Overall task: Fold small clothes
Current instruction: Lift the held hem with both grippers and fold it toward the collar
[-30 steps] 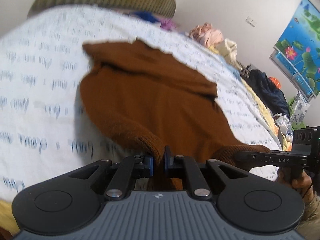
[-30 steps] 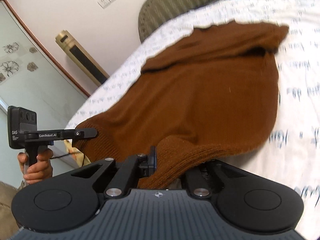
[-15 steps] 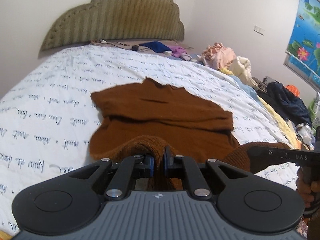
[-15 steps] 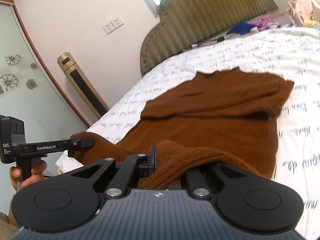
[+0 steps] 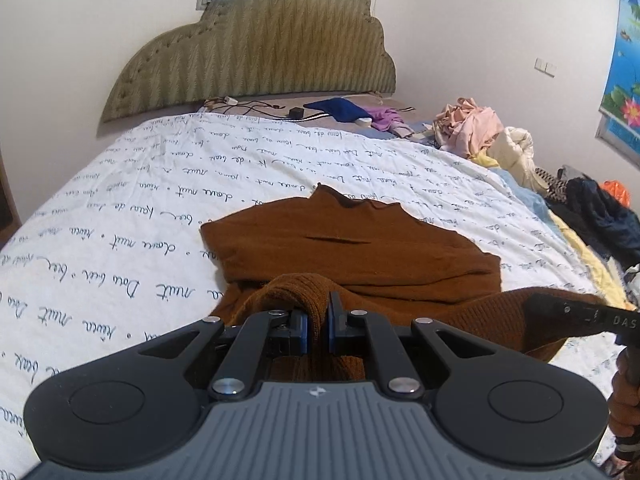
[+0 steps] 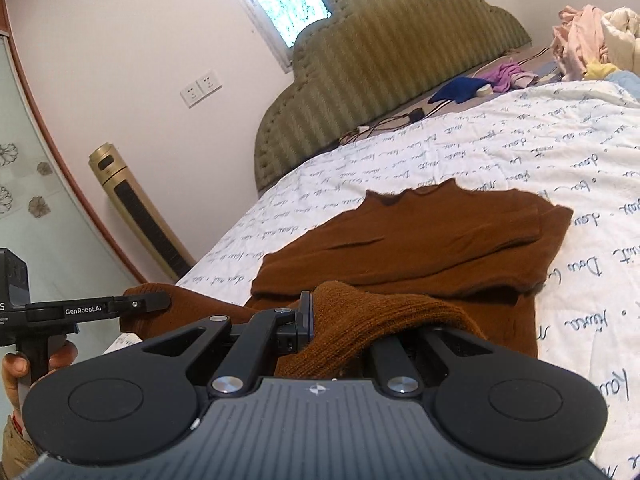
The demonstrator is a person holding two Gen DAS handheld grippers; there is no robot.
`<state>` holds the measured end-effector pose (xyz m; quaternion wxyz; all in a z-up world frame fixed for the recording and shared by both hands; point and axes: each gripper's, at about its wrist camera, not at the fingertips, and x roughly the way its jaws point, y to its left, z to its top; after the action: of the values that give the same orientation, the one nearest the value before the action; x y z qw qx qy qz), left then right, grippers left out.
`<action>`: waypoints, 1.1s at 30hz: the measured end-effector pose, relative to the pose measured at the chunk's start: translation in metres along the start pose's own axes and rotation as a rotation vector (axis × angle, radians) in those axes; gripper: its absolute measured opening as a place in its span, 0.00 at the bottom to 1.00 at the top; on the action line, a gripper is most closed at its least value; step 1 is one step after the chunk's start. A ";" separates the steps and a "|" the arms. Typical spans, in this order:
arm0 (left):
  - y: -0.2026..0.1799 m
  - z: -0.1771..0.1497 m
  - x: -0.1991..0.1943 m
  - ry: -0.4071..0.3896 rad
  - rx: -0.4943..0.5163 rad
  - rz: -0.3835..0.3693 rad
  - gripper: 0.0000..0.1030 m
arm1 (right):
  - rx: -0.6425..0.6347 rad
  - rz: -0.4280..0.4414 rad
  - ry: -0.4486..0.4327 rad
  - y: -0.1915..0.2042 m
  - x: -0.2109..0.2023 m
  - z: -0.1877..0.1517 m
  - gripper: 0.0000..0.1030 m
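- The left gripper (image 5: 318, 322) has its blue-padded fingers (image 5: 304, 334) pinched tight on a ribbed hem fold of the brown knit sweater (image 5: 360, 252); the thick fabric bulges up between and over the pads.
- The right gripper (image 6: 320, 316) is likewise clamped on the hem at the other corner; one blue-edged finger (image 6: 306, 314) shows, the other is buried under the draped knit.
- Both grippers point forward and slightly downward over the bed, side by side, with the lifted hem stretched between them.
- In the right wrist view the left gripper's black arm, lettered "GenRobot.AI", reaches in from the left edge, and a hand (image 6: 18, 364) wraps its handle below.
- In the left wrist view the right gripper's black finger enters from the right edge, with the hand (image 5: 626, 396) on its grip.
- The sweater's upper part lies flat on the bed, neckline away from the grippers, sleeves folded across the chest; the weave is fine there and coarsely ribbed at the hem.
- The bedsheet (image 5: 140, 216) is white cotton printed with dark blue cursive script, faintly creased.
- The headboard (image 5: 256, 48) is olive green, padded, scalloped like a cloud, with a zigzag weave.
- A pile of clothes (image 5: 476, 124), pink and cream, sits crumpled along the bed's right side.
- A gold tower fan (image 6: 136, 208) leans by the pale wall.
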<state>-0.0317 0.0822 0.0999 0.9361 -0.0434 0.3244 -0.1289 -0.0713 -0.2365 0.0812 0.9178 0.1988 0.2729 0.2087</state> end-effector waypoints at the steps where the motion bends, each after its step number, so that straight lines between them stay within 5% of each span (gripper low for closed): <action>1: -0.001 0.001 0.002 -0.001 0.003 0.004 0.09 | -0.001 -0.005 -0.005 -0.001 0.001 0.000 0.11; 23: -0.004 0.036 0.025 -0.106 0.003 0.121 0.09 | -0.032 -0.056 -0.077 -0.011 0.033 0.036 0.11; 33: -0.001 0.054 0.078 -0.062 0.036 0.171 0.09 | 0.044 -0.059 -0.052 -0.047 0.078 0.062 0.11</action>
<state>0.0600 0.0603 0.0959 0.9539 -0.0028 0.2954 -0.0528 0.0375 -0.2531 0.0743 0.9257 0.2165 0.2593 0.1704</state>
